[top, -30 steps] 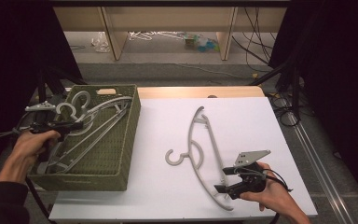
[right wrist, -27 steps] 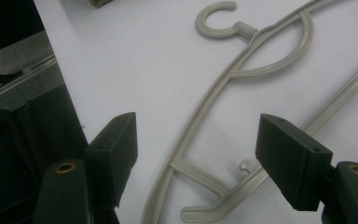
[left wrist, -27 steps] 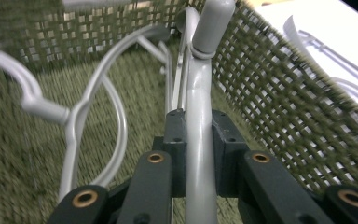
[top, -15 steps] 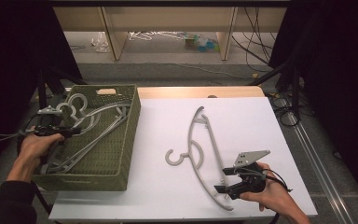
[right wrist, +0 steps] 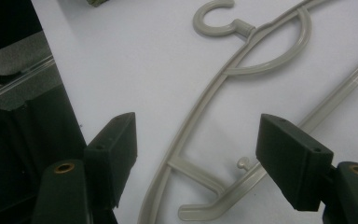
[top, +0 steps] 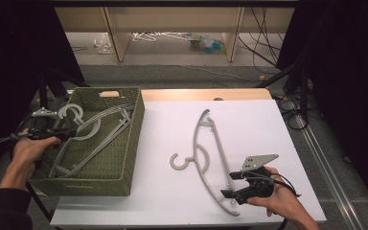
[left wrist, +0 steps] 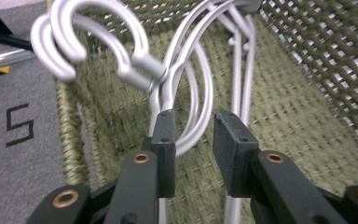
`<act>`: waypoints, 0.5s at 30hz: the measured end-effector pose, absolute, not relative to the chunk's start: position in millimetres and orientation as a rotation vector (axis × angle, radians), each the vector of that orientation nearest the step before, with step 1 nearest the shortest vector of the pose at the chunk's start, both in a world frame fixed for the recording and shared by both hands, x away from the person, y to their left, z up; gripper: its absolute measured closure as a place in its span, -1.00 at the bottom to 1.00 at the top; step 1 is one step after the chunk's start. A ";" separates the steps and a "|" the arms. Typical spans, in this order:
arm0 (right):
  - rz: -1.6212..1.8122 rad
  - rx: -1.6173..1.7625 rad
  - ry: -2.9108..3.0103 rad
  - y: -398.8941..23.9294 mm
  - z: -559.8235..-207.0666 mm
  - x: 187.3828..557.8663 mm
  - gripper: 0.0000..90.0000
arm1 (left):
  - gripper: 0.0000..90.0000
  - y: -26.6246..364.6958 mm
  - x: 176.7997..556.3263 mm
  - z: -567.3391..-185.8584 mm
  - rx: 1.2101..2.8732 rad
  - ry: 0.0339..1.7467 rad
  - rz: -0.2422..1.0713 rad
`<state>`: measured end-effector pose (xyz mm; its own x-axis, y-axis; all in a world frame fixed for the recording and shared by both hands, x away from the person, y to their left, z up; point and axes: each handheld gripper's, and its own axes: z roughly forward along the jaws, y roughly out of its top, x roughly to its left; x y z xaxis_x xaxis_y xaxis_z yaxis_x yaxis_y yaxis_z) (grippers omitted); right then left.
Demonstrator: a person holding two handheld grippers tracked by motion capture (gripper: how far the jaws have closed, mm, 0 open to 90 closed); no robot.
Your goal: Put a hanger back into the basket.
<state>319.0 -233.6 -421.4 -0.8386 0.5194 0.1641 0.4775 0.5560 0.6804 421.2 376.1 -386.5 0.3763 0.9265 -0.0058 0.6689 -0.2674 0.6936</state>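
A grey plastic hanger point(top: 195, 158) lies flat on the white table point(top: 258, 124), its hook toward the basket. My right gripper point(top: 230, 185) sits at the hanger's near end, open wide. In the right gripper view its jaws straddle that end of the hanger point(right wrist: 226, 71) without touching it. Several grey hangers point(top: 96, 128) are piled in the green woven basket point(top: 133, 139). My left gripper point(top: 67, 132) reaches over the basket's left rim, just below their hooks. In the left gripper view it point(left wrist: 193, 140) is open by a narrow gap, and a hanger's inner loop point(left wrist: 204, 93) runs into that gap.
The basket takes up the table's left end, with its left wall point(left wrist: 70, 130) next to the grey floor. Black stands and cables point(top: 292, 110) crowd the table's right side. A wooden shelf point(top: 172, 19) with floor clutter stands beyond the far edge.
My left hand and gripper have shifted slightly along the basket's left rim toward the hooks, and the top hangers have stirred a little. The right gripper has stayed put.
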 end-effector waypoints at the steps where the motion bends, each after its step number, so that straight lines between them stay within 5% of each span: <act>1: 1.164 0.870 2.719 -233.6 -421.4 318.9 -0.34 | 0.53 374.4 419.7 -385.0 2.026 1.359 0.541; 15: 1.177 0.895 2.673 -233.2 -423.2 320.4 -0.37 | -0.10 318.7 352.2 -355.1 1.808 1.176 0.579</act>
<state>320.4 -233.2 -423.2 -0.8249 0.5451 0.1496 0.4785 0.5325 0.6982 352.2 318.7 -355.1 0.4436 0.8930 -0.0767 0.4841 -0.1667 0.8590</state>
